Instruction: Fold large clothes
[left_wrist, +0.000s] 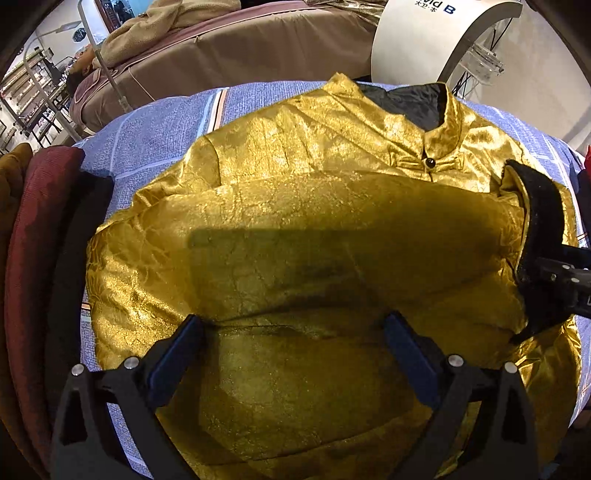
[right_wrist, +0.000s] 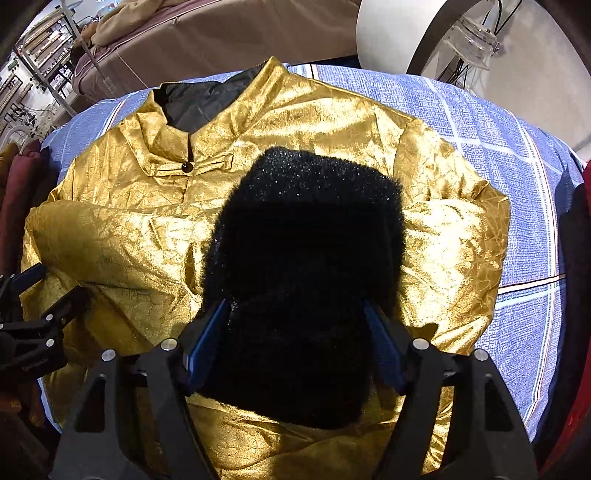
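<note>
Gold jacket laid front-up on blue checked bedsheet, both grippers over it.

The gold jacket fills the centre of both views, collar toward the top, one sleeve folded across the chest, a black knot button at the neck. Left gripper, lower centre of its view: jaws wide apart over gold cloth, nothing pinched. Right gripper, lower centre: jaws apart, the black fuzzy cuff lying between them; pad contact with it cannot be told. Blue checked bedsheet shows around the jacket; dark red cloth at left edge.
</note>
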